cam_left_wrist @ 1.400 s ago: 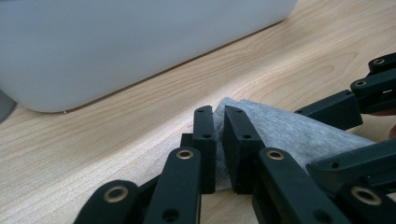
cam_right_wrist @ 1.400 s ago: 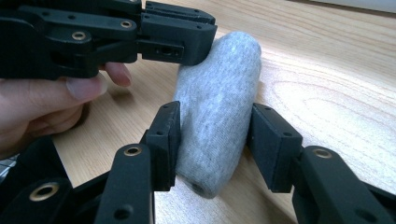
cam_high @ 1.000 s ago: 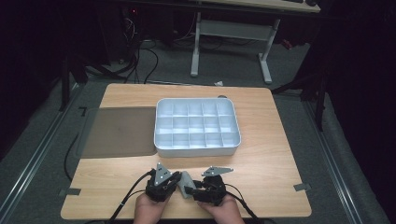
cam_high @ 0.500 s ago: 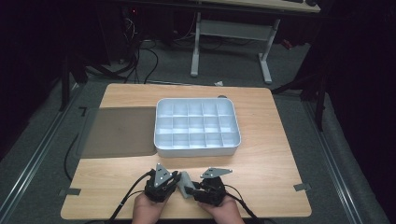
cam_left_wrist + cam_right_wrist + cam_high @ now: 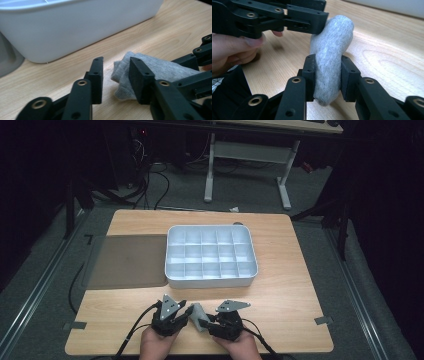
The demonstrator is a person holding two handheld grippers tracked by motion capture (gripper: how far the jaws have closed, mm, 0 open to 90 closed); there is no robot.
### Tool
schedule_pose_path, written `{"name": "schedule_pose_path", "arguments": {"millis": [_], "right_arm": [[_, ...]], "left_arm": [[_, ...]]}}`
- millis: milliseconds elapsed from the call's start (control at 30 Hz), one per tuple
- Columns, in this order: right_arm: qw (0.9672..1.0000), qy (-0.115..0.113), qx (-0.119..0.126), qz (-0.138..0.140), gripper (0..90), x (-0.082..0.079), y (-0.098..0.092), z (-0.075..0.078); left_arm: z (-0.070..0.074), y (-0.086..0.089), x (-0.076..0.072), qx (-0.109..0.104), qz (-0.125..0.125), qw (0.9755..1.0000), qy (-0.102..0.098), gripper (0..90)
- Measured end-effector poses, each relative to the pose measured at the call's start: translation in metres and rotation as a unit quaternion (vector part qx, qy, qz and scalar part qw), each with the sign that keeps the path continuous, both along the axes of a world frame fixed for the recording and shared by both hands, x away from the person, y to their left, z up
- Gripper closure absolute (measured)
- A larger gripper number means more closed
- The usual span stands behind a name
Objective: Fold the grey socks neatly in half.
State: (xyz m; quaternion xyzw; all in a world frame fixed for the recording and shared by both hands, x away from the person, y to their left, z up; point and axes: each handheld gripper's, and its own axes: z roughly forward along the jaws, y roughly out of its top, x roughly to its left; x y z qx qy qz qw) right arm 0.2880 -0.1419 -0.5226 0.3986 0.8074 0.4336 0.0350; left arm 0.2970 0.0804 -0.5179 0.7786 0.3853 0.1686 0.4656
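The left claw (image 5: 116, 75) has just opened off the grey sock (image 5: 330, 62) — the right claw (image 5: 328, 75) has closed on it.

On the 1 light wooden surface (image 5: 290, 285) stands 1 white plastic organiser tray (image 5: 210, 281), divided into 15 compartments, 3 rows of 5. Beside it lies 1 flat grey-brown mat (image 5: 127, 261). There is 1 rolled grey knit cloth (image 5: 329, 60). 2 black two-jaw grippers are present, the left gripper (image 5: 186, 312) and the right gripper (image 5: 204, 322), with 2 jaws each and 2 hands holding them.
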Motion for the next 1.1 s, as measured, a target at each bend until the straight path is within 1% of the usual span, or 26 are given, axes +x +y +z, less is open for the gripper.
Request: {"name": "schedule_pose_path", "arguments": {"millis": [33,67,100,167,233,300,400,467,500,567,600,667,700,767,833,967,1000,1033,1100], "right_arm": [[0.9999,-0.011,-0.001,0.001,70.5,-0.001,-0.003,0.002],[0.9999,-0.011,-0.001,0.001,70.5,-0.001,-0.003,0.002],[0.9999,-0.014,0.0,0.002,70.5,-0.001,-0.004,0.004],[0.9996,-0.029,0.001,-0.002,70.5,-0.002,-0.009,0.006],[0.9993,-0.037,-0.006,-0.008,70.6,-0.002,-0.013,0.009],[0.9988,-0.047,-0.01,-0.014,70.6,-0.002,-0.017,0.01],[0.9977,-0.057,-0.025,-0.026,70.6,-0.001,-0.025,0.013],[0.9974,-0.057,-0.028,-0.035,70.6,-0.001,-0.03,0.013],[0.9973,-0.056,-0.03,-0.036,70.6,0.0,-0.031,0.013],[0.9961,-0.062,-0.05,-0.039,70.6,0.0,-0.036,0.014],[0.9956,-0.061,-0.059,-0.041,70.6,0.0,-0.038,0.014],[0.9943,-0.063,-0.073,-0.046,70.6,-0.001,-0.043,0.014],[0.9939,-0.064,-0.076,-0.049,70.6,-0.001,-0.045,0.014],[0.9925,-0.068,-0.086,-0.056,70.6,-0.001,-0.052,0.015],[0.9915,-0.067,-0.093,-0.062,70.6,-0.001,-0.059,0.017],[0.9878,-0.064,-0.125,-0.067,70.6,-0.002,-0.07,0.023],[0.9861,-0.064,-0.137,-0.069,70.6,-0.002,-0.075,0.026],[0.9861,-0.064,-0.137,-0.069,70.6,-0.002,-0.075,0.026],[0.9844,-0.062,-0.148,-0.071,70.6,-0.002,-0.079,0.03]], "left_arm": [[0.002,0.002,0.0,-0.003,0.0,1.0,-0.003,59.9],[0.003,0.004,0.0,-0.003,0.0,1.0,-0.005,59.9],[0.005,0.006,0.0,0.002,0.002,1.0,-0.006,59.3],[0.009,0.01,0.002,0.018,0.003,0.9998,-0.006,56.8],[0.011,0.019,0.003,0.033,0.011,0.9993,-0.01,54.6],[0.01,0.029,0.003,0.038,0.022,0.999,-0.01,52.7],[0.006,0.043,0.003,0.021,0.032,0.9993,0.003,48.4],[0.004,0.048,0.003,0.013,0.034,0.9993,0.007,45.9],[0.003,0.05,0.001,0.016,0.035,0.9993,0.004,45.3],[0.002,0.055,0.0,0.017,0.037,0.9992,0.001,44.4],[0.002,0.057,0.0,0.018,0.04,0.999,-0.002,44.2],[0.001,0.062,0.001,0.009,0.043,0.999,0.004,43.7],[0.0,0.064,0.002,0.004,0.046,0.9989,0.007,43.5],[0.0,0.067,0.002,0.003,0.045,0.9989,0.011,42.7],[0.0,0.07,0.003,-0.004,0.044,0.9989,0.013,41.0],[0.0,0.072,0.002,-0.007,0.042,0.999,0.011,39.9],[0.0,0.073,0.002,-0.007,0.042,0.999,0.011,39.9],[0.0,0.073,0.002,-0.007,0.041,0.9991,0.01,39.9],[-0.001,0.073,0.002,-0.006,0.041,0.9991,0.009,39.8]]}}
